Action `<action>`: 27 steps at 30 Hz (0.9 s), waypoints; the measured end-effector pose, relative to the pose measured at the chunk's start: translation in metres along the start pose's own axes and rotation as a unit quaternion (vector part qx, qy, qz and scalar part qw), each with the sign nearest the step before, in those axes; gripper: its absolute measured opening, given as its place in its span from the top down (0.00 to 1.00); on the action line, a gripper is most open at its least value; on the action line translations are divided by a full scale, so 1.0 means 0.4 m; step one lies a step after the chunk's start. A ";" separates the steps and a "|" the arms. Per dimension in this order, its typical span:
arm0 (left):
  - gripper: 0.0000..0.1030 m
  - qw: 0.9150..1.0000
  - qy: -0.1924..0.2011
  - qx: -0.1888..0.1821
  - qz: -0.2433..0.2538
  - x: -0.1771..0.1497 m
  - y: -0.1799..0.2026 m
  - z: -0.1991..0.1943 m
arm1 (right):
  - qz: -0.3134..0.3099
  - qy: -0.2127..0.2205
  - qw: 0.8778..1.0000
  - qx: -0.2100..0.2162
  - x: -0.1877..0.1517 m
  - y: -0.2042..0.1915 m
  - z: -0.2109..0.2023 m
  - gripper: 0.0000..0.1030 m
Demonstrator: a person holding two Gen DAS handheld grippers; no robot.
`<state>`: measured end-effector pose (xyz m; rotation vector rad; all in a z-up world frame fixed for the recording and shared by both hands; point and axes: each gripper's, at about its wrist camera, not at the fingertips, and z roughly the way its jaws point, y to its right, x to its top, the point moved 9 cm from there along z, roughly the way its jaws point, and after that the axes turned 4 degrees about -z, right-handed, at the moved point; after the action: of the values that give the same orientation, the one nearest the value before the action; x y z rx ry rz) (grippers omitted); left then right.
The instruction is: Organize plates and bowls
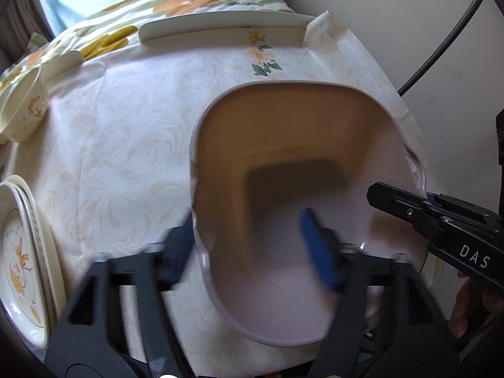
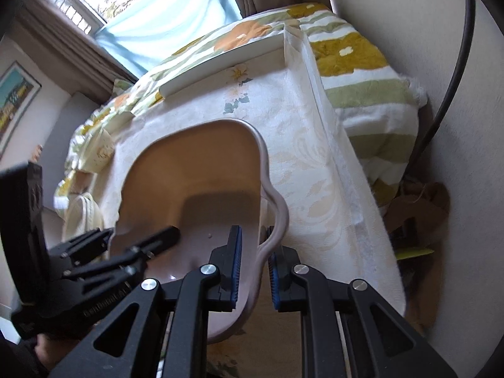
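Note:
A large pale pink square bowl (image 1: 283, 145) with a wavy handle rim stands on the white tablecloth; it also shows in the right wrist view (image 2: 195, 170). My left gripper (image 1: 249, 252) straddles its near-left rim, one finger inside and one outside, blurred, jaws wide. My right gripper (image 2: 255, 264) straddles the bowl's right handle rim, the pads close to the wall but with gaps showing. The right gripper shows in the left wrist view (image 1: 393, 198), the left gripper in the right wrist view (image 2: 151, 242).
A stack of cream plates with orange flower prints (image 1: 22, 261) lies at the left. A small cream bowl (image 1: 22, 110) sits at the far left. White trays (image 1: 220, 26) lie at the table's far edge. The wall (image 1: 409, 31) and a black cable are at the right.

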<state>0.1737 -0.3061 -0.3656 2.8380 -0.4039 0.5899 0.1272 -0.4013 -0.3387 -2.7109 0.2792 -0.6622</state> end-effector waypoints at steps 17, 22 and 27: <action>0.20 0.999 0.018 0.025 0.015 -0.014 -0.012 -0.130 | 0.001 0.032 0.999 -0.022 0.016 -0.037 -0.143 0.52; 0.20 0.998 0.058 0.034 0.004 0.007 -0.053 -0.289 | -0.060 0.058 0.996 -0.017 0.058 -0.137 -0.239 0.52; 0.04 0.991 0.106 0.067 -0.039 0.049 -0.162 -0.448 | -0.120 0.065 0.990 0.025 0.111 -0.279 -0.250 0.03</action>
<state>0.1468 -0.2028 -0.2064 2.8593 -0.2223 0.9221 0.1304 -0.3373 -0.1962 -2.6807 -0.0332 -0.9034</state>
